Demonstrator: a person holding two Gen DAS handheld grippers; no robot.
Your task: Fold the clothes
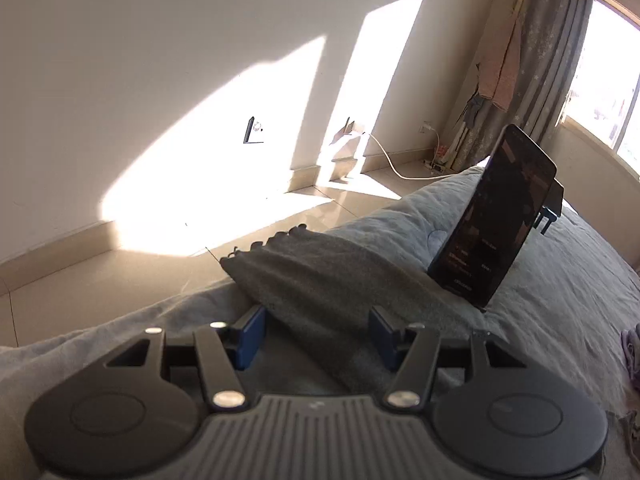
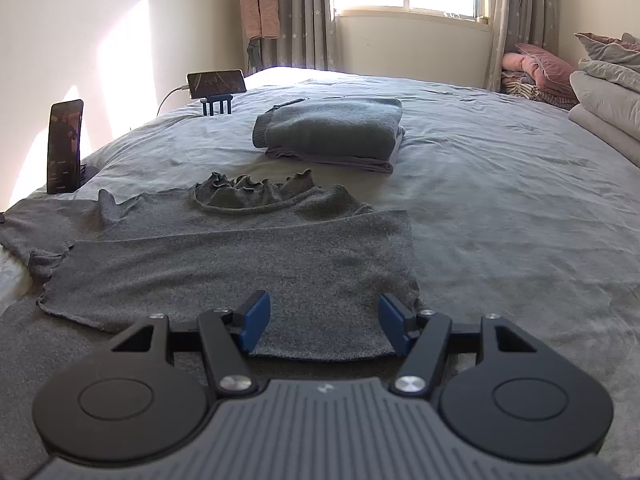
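Here my left tongs (image 1: 316, 334) and right tongs (image 2: 324, 322) both gape wide over the grey ruffle-edged knit top (image 2: 240, 256) on the grey-sheeted bed (image 2: 500, 184).

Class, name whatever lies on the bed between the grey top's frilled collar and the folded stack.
Nothing: the right wrist view shows bare bedsheet between frilled collar and folded stack.

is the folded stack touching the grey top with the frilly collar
Apart. The right wrist view shows a strip of bare bedsheet between the folded stack and the grey top.
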